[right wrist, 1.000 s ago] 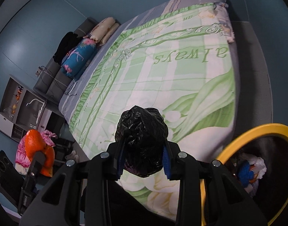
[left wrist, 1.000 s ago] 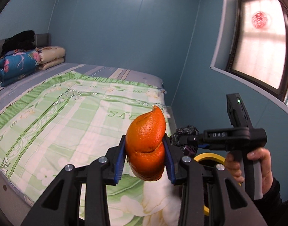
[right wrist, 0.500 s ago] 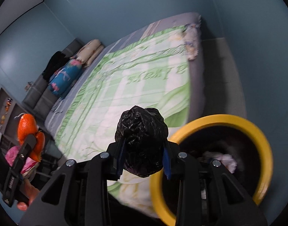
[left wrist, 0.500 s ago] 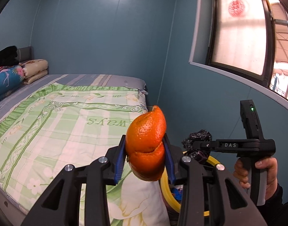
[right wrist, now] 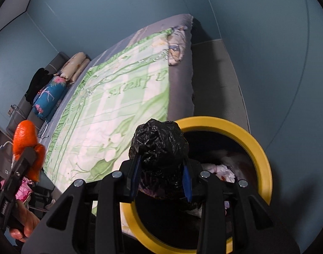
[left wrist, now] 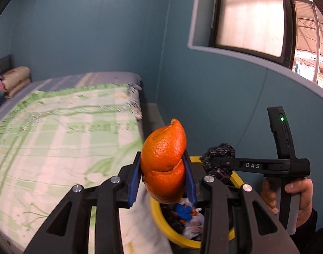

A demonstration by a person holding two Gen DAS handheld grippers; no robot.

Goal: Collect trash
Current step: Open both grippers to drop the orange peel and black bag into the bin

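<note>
1. The left gripper is closed on a piece of orange peel. Its blue-padded fingers press both sides of the peel, which stands up well above them.
2. The right gripper is clamped on a crumpled black plastic bag. The wad fills the narrow gap between the fingers and bulges over the top.
3. The bin, with a yellow rim, stands on the floor at the foot corner of the bed, just beside the mattress edge. It already holds rubbish: pale wrappers in the right wrist view, and something blue and some white scraps in the left wrist view.
4. Step in hand, as I judge it: the carry is nearly over and the drop is about to begin. In the right wrist view the black bag hangs over the near-left part of the bin mouth. In the left wrist view the peel sits over the bed-side rim, though I cannot tell its height above the bin.
5. The next move calls for bringing each load squarely over the opening, clear of the rim and the bed cover, then opening the fingers wide enough for the piece to fall.
6. The light bag may cling to the pads, so a small shake could be needed.
</note>
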